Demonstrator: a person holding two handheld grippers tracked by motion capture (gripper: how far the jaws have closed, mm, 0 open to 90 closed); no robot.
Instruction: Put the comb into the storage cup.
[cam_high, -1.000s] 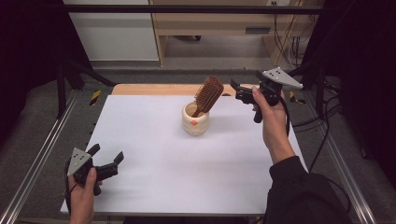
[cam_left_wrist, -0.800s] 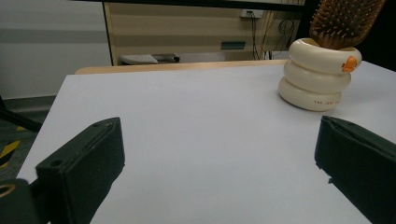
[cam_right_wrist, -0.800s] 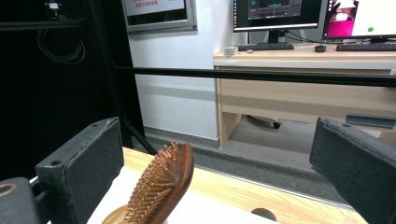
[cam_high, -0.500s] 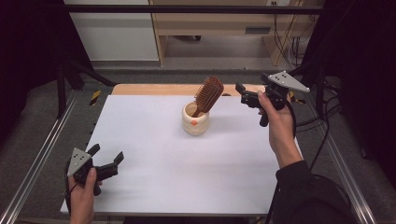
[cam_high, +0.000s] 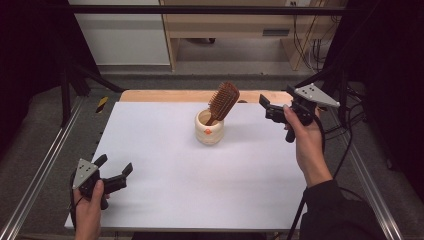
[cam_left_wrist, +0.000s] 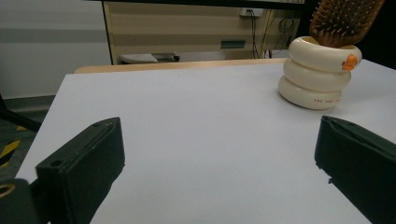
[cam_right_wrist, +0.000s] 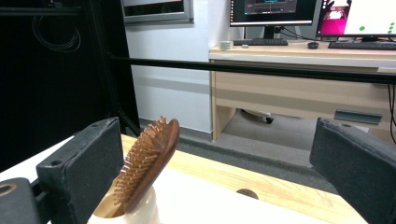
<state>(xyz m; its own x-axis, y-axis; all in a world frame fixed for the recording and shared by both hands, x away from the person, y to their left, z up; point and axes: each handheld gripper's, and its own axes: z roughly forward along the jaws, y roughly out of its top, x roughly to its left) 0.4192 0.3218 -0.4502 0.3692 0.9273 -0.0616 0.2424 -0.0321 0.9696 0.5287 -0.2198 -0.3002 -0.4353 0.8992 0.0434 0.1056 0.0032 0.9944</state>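
Note:
A wooden hairbrush (cam_high: 223, 101) stands handle-down and tilted in a cream ribbed cup (cam_high: 209, 131) at the middle of the white table (cam_high: 165, 150). My right gripper (cam_high: 267, 108) is held in the air to the right of the cup, open and empty, pointing left at the brush. In the right gripper view the brush (cam_right_wrist: 148, 163) sits low between the wide-apart jaws, bristles facing left, above the cup (cam_right_wrist: 140, 212). My left gripper (cam_high: 114, 165) rests open and empty near the front left corner. The left gripper view has the cup (cam_left_wrist: 320, 72) and brush (cam_left_wrist: 343, 21) far off at upper right.
A wooden strip (cam_high: 175, 95) runs along the table's far edge. Metal rails (cam_high: 45, 165) flank the table on both sides. Cables (cam_high: 350, 150) trail off at the right. A desk with monitors (cam_right_wrist: 280, 14) stands beyond the table.
My right gripper has drifted to the right and a little nearer the person, away from the brush. The left gripper, cup and brush have stayed put.

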